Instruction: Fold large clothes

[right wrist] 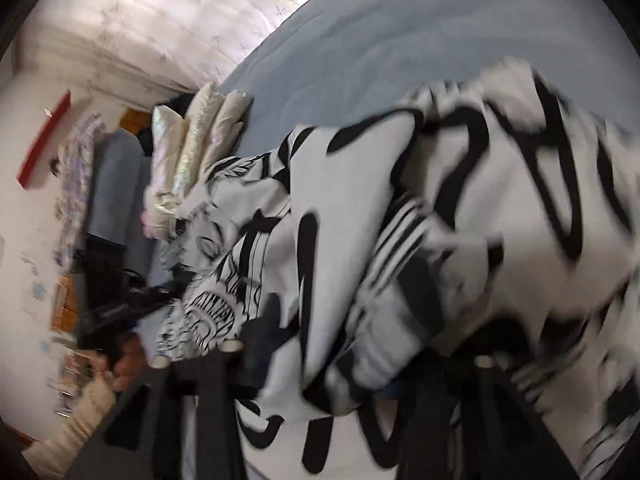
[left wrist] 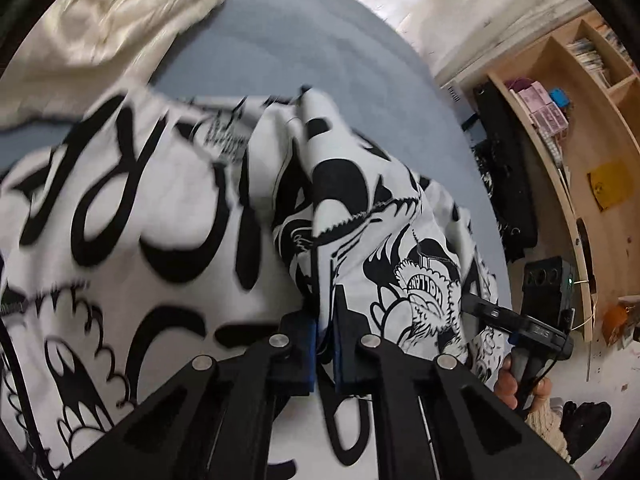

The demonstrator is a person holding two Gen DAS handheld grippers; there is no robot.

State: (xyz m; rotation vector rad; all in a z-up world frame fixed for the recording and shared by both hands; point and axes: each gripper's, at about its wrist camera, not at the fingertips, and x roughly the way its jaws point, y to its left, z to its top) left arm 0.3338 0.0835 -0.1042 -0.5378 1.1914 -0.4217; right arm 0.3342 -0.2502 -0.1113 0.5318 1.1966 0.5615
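Left gripper (left wrist: 325, 344) was clamped tight on a pinch of the shirt (left wrist: 168, 208). Right gripper (right wrist: 360, 364) had cloth bunched between half-open jaws, grip unclear through the blur. Shirt lay crumpled on the bed (left wrist: 304, 52). Looked like the pick-up stage; next it needs spreading flat.

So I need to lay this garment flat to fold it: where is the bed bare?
Bare: the grey-blue bedsheet beyond the bunched black-and-white printed garment, between the cream quilted bedding and the bed's far edge. Crowded: the near side, where the garment heaps around both grippers.
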